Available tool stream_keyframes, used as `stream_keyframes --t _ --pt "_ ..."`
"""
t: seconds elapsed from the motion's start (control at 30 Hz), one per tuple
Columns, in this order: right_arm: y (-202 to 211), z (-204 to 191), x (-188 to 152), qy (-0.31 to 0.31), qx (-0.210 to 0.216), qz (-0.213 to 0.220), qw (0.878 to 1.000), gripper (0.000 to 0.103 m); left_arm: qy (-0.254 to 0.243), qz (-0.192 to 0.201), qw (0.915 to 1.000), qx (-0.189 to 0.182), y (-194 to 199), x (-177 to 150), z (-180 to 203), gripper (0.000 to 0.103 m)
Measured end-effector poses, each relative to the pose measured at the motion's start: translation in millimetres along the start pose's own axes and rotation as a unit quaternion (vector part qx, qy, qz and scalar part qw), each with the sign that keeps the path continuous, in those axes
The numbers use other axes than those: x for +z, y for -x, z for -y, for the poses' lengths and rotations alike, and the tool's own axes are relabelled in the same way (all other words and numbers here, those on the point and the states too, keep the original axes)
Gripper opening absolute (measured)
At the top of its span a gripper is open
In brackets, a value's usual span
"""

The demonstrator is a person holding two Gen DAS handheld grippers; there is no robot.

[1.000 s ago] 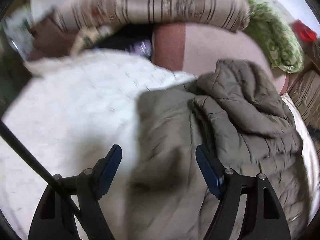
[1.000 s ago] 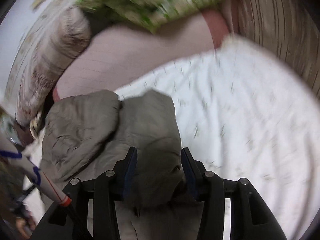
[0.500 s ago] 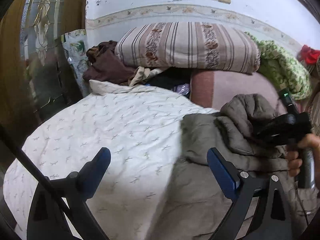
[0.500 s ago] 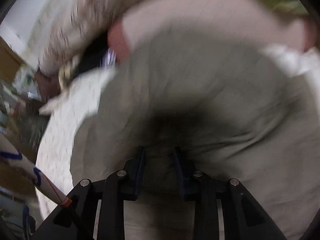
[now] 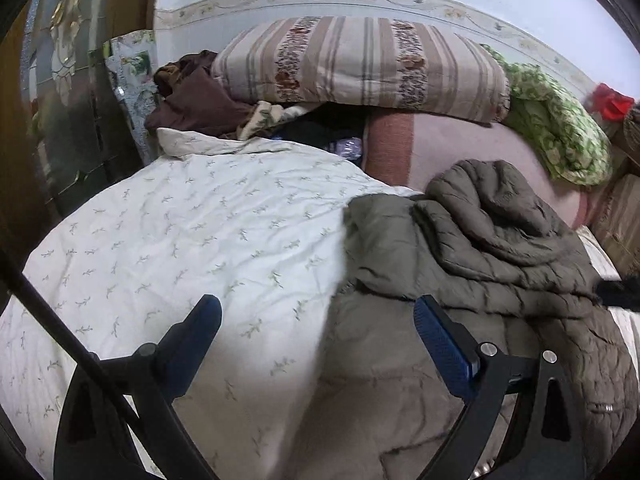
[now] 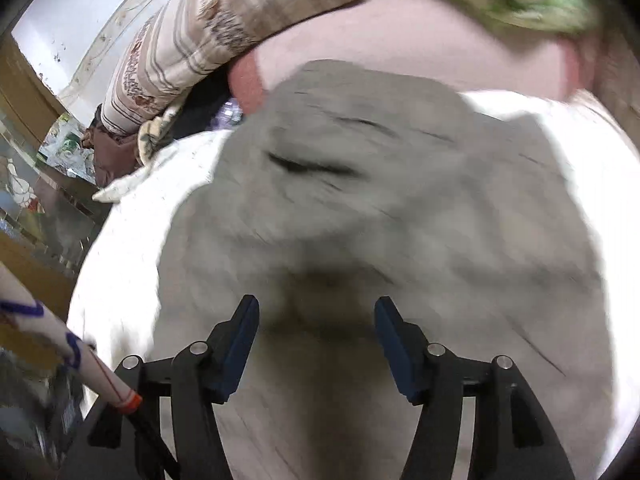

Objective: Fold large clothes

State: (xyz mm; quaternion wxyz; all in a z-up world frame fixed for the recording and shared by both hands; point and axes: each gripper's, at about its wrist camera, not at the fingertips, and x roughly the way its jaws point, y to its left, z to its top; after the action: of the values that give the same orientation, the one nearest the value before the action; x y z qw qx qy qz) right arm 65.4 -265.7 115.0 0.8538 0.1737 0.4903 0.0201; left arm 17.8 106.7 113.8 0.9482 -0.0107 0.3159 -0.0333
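Olive quilted jacket [image 5: 492, 248] lies bunched on bed [image 5: 192, 240], sleeve thrown over body. My left gripper [image 5: 316, 344] jaws wide, empty. Right gripper [image 6: 316, 340] jaws opening, fabric beneath, no grip seen. Fold step just released, I judge; next: regrasp edge, flatten.

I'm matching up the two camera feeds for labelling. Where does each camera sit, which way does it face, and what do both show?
Left wrist: on the left gripper, angled down across the white bedspread toward the wall; its own open fingers show, nothing between them.
Right wrist: on the right gripper, tilted down over the olive padded jacket; its fingers are opening, not pressing cloth; picture blurred.
Shared: jacket, bedspread, striped quilt, green floral bedding.
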Motion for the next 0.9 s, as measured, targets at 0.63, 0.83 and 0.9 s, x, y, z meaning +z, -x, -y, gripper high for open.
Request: stream_keyframes --t 0.63,0.83,0.9 --pt "57 226 -139 -0.233 0.037 0.011 0.972 0.068 0.041 -0.160 0.9834 -0.076 11 -68 -31 0.096" --pt "49 221 -140 -0.231 0.054 0.016 0.971 0.071 0.142 -0.245 0.9464 -0.155 -20 -91 -68 0.096" --pt "50 221 -143 -0.229 0.068 0.008 0.971 0.071 0.156 -0.248 0.9358 -0.196 -16 -92 -71 0.096"
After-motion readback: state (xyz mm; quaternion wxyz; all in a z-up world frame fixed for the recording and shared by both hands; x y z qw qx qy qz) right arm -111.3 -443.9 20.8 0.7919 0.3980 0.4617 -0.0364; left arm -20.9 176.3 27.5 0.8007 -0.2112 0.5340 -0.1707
